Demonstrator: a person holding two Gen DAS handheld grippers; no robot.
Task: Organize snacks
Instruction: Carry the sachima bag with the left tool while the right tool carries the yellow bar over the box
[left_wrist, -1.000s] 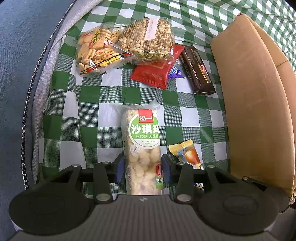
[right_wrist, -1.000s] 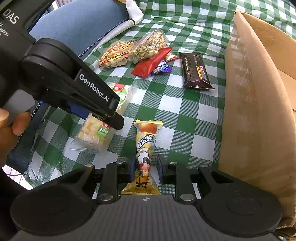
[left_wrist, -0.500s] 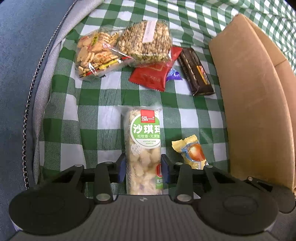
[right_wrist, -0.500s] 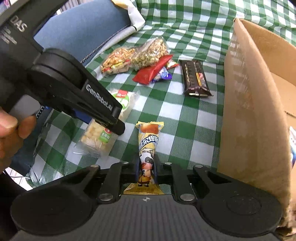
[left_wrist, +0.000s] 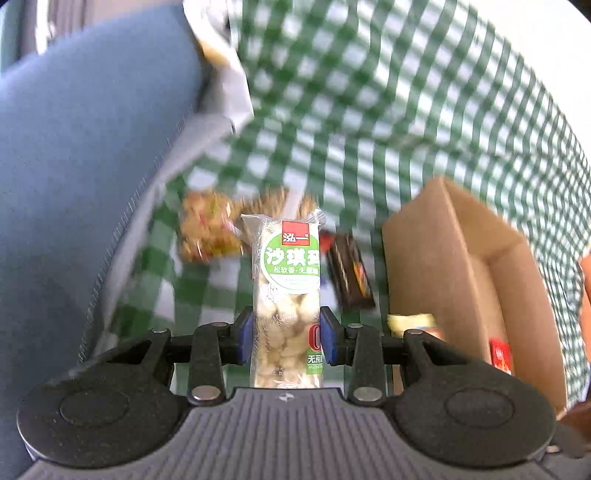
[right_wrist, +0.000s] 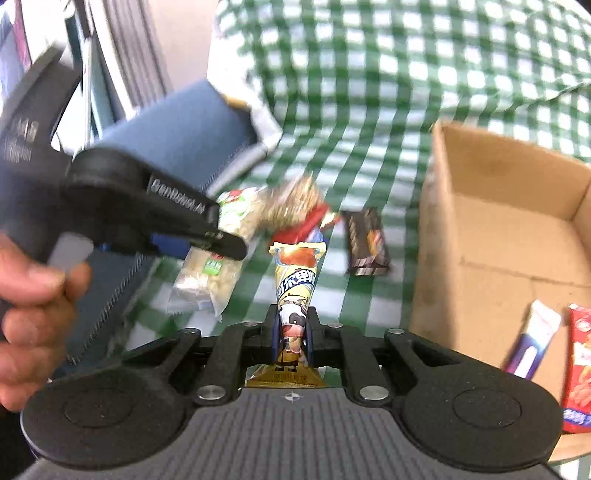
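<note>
Between the blue pads of the left gripper (left_wrist: 287, 339) sits a long clear-wrapped pack of pale puffed-rice cake with a green round label (left_wrist: 287, 295), pinched at its lower half and held off the green-and-white checked cloth (left_wrist: 369, 92). Over on the other side, the right gripper (right_wrist: 291, 334) is squeezed nearly closed on a slim yellow snack tube with a cartoon cow on it (right_wrist: 295, 288), also clear of the cloth as far as I can tell. So two snacks are in hand, and to the right of both grippers is the open brown cardboard box (right_wrist: 436, 221), which already has what I count as two packs in it: a white-and-purple one (right_wrist: 532, 343) and a red one (right_wrist: 580, 365). My guess is we're roughly midway. Left out ahead of the fingers: one dark brown chocolate-style bar (right_wrist: 367, 240), one red flat packet (right_wrist: 306, 225), one bag of small golden crackers (left_wrist: 207, 232), one bag of brown puffed grain (left_wrist: 277, 199). It's pretty blurry, so there may be another small wrapper hiding under the red one.
</note>
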